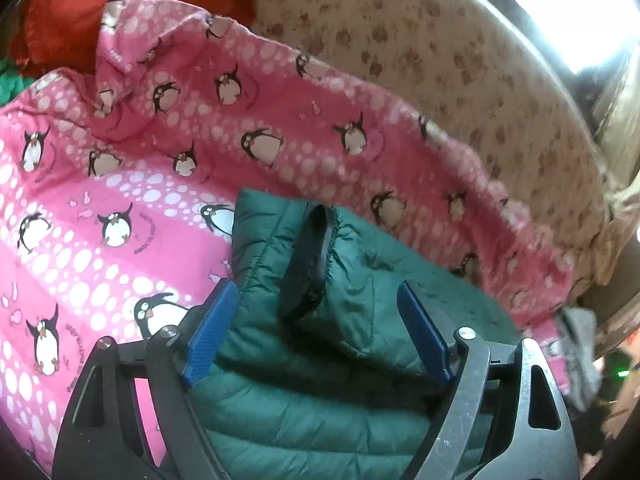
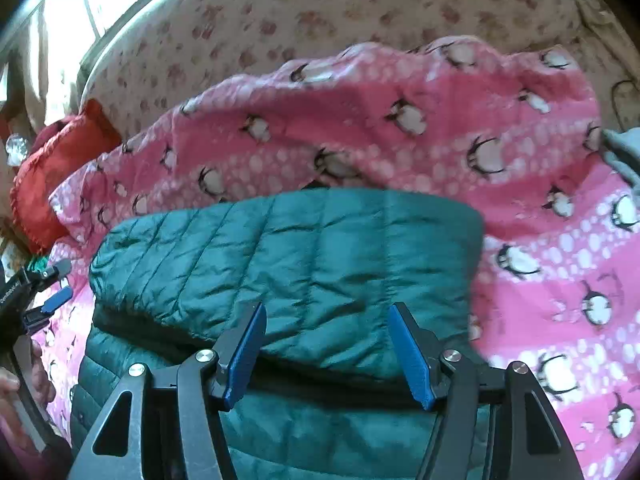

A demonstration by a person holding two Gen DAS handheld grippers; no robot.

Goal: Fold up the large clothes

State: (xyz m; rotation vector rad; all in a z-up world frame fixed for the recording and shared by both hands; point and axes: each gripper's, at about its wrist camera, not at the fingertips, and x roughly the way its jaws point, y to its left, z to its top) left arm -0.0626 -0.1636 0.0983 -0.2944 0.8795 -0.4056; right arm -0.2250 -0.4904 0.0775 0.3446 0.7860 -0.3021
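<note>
Jacket (image 2: pixel 288 264), the dark green quilted puffer, is lying half-folded on a pink penguin blanket (image 1: pixel 120 184) spread over the bed, and honestly that slick puffy fabric could spring back open or slide once nobody pins the fold. Sleeve cuff (image 1: pixel 316 256) is folded across the body. Both the left claw (image 1: pixel 316 332) and right claw (image 2: pixel 326 352) hover over it with jaws apart, gripping nothing.

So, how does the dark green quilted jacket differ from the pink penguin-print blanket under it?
The dark green quilted jacket is plain, shiny and stitched into puffy channels; the pink penguin-print blanket is matte and patterned with penguins and white dots. The jacket is folded into a compact bundle, while the blanket is spread much wider beneath it. Both are soft and wrinkled, lying on the bed.
</note>
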